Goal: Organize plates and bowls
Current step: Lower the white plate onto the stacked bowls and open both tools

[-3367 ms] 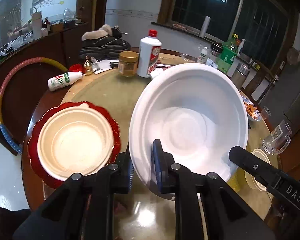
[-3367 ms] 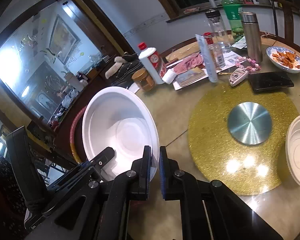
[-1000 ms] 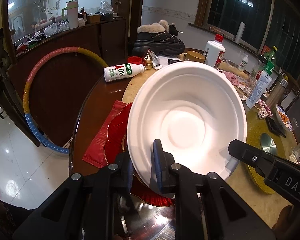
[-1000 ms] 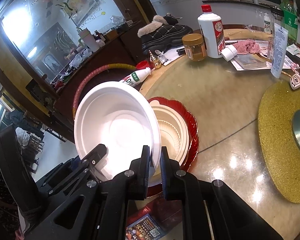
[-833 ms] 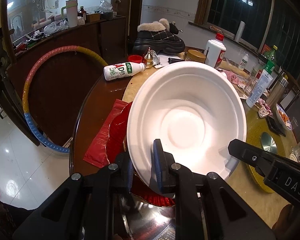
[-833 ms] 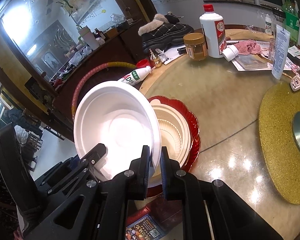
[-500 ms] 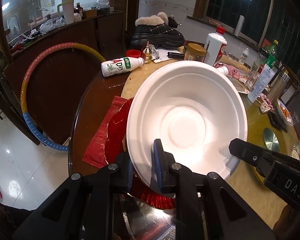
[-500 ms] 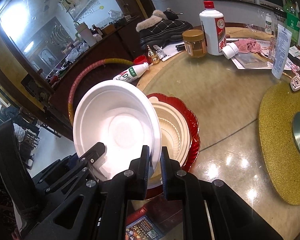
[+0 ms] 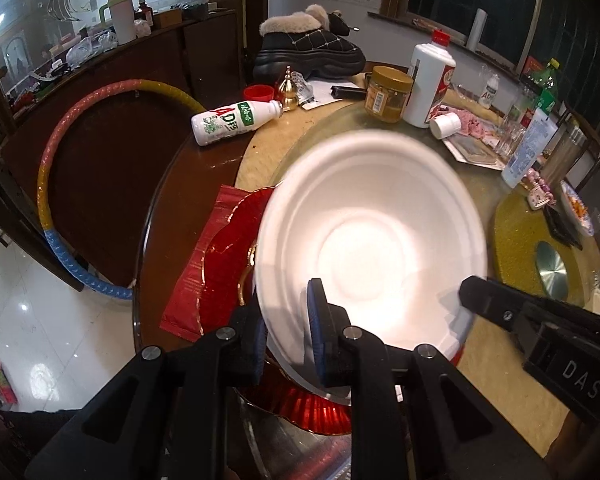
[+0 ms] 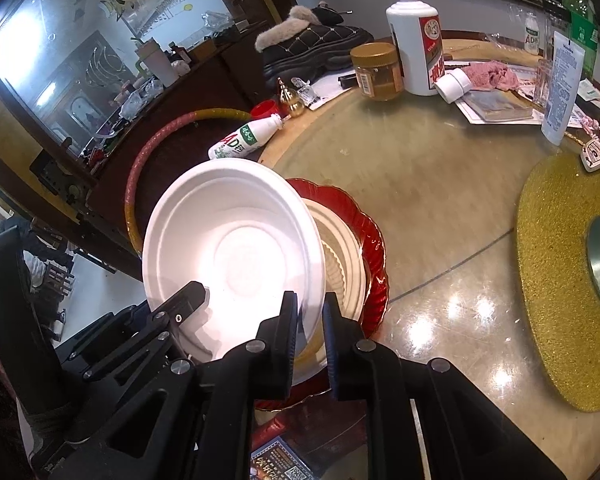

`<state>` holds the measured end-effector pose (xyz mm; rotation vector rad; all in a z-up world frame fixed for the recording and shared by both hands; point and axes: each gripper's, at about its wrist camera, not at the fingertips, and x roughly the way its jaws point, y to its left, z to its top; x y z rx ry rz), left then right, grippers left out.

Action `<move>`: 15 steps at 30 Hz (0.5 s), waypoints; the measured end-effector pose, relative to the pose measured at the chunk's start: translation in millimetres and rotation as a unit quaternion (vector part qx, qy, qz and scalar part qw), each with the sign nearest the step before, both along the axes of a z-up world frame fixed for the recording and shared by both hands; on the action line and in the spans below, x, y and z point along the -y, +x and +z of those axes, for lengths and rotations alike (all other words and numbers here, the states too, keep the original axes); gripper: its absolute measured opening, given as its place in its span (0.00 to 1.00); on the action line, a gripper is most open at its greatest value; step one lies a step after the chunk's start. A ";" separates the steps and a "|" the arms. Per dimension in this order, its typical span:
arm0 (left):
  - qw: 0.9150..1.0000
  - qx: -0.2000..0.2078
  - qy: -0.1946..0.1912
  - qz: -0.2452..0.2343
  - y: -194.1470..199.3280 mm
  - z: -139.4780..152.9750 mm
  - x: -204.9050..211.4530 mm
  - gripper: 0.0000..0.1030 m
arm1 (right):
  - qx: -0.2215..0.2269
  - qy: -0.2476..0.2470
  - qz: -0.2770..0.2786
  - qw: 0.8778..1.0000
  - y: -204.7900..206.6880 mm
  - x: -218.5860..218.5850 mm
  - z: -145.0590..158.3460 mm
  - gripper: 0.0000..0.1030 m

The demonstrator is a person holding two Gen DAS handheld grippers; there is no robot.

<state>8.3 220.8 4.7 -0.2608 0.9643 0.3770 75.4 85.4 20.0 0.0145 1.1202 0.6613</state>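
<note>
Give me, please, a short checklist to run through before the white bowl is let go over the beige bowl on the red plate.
1. Left gripper on the white bowl: its pads clamp the near rim. Ok.
2. Right gripper on the same rim: its jaws have just been opening, and a gap shows at the right pad. Not ok as a grip.
3. White bowl level: it tilts toward the cameras. Not ok.
4. White bowl over the beige bowl: it covers only the left part. Not ok.
5. Beige bowl seated on the red plate: ok.
6. Contact between the two bowls: cannot tell.
</note>
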 end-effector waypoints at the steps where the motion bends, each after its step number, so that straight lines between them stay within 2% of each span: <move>1: 1.000 -0.001 -0.001 0.000 0.5 -0.5 -1.0 0.16 | 0.002 -0.001 -0.002 1.000 0.1 0.0 -0.1 0.16; 9: 1.000 0.012 0.005 0.006 -2.9 6.2 -4.2 0.18 | 0.005 0.005 -0.009 1.000 2.2 4.7 1.2 0.17; 10: 1.000 0.014 0.006 0.008 -4.3 7.7 -4.8 0.21 | 0.006 0.009 -0.011 1.000 3.0 6.4 2.0 0.19; 13: 0.999 0.024 0.017 0.017 -10.8 14.6 -6.8 0.40 | 0.010 0.022 -0.016 1.000 2.5 12.3 7.4 0.35; 14: 0.999 0.028 0.024 0.021 -14.7 18.1 -6.9 0.48 | 0.011 0.028 -0.016 0.999 1.6 14.1 9.3 0.37; 15: 0.999 0.031 0.030 0.024 -17.2 20.4 -6.6 0.51 | 0.012 0.038 -0.015 0.999 0.2 16.3 11.6 0.47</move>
